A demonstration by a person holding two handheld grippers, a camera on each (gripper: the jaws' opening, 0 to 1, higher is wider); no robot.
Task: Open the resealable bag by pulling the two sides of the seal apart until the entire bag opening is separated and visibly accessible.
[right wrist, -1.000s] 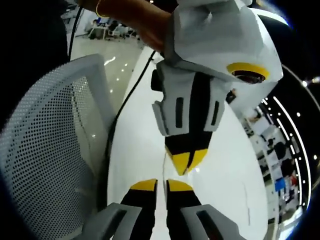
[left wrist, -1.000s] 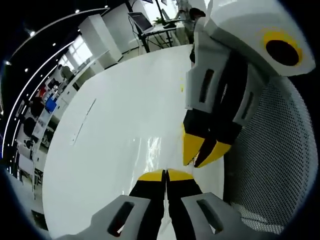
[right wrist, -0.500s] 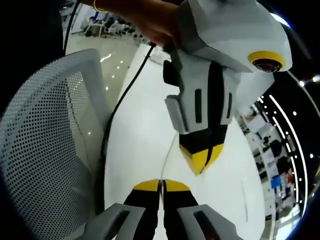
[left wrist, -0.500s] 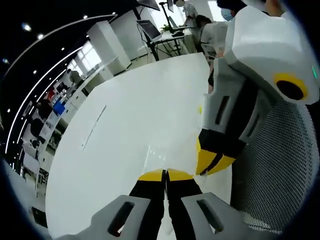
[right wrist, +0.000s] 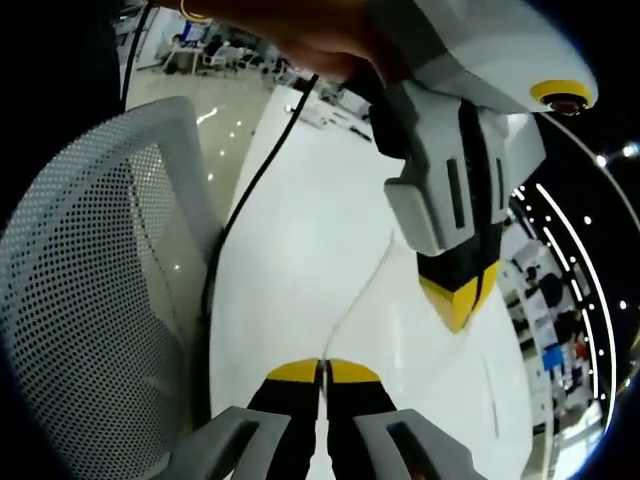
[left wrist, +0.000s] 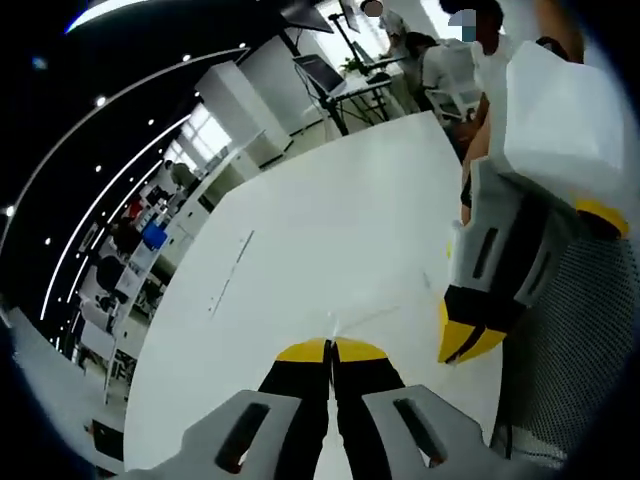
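The resealable bag (left wrist: pixel 385 316) is clear and hard to make out against the white table (left wrist: pixel 300 230); its thin edge runs from my left gripper (left wrist: pixel 331 346) toward my right gripper (left wrist: pixel 468 342). The left jaws are shut on that edge at the bottom centre of the left gripper view. In the right gripper view, my right gripper (right wrist: pixel 322 366) is shut on the bag (right wrist: pixel 352 298), whose edge curves up and right toward the left gripper (right wrist: pixel 457 305). The two grippers stand apart with the film stretched between them.
A white mesh chair back (right wrist: pixel 90 280) stands close beside the table edge, also seen as the chair (left wrist: pixel 575 380). A black cable (right wrist: pixel 250 190) trails over the table. A hand (right wrist: pixel 300 30) holds the left gripper. People and a laptop stand (left wrist: pixel 345 75) are at the far end.
The two grippers have drawn apart: each shows further right in the other's view. The right gripper's jaws, slightly parted a second ago, are now shut. The bag's edge has stretched between them.
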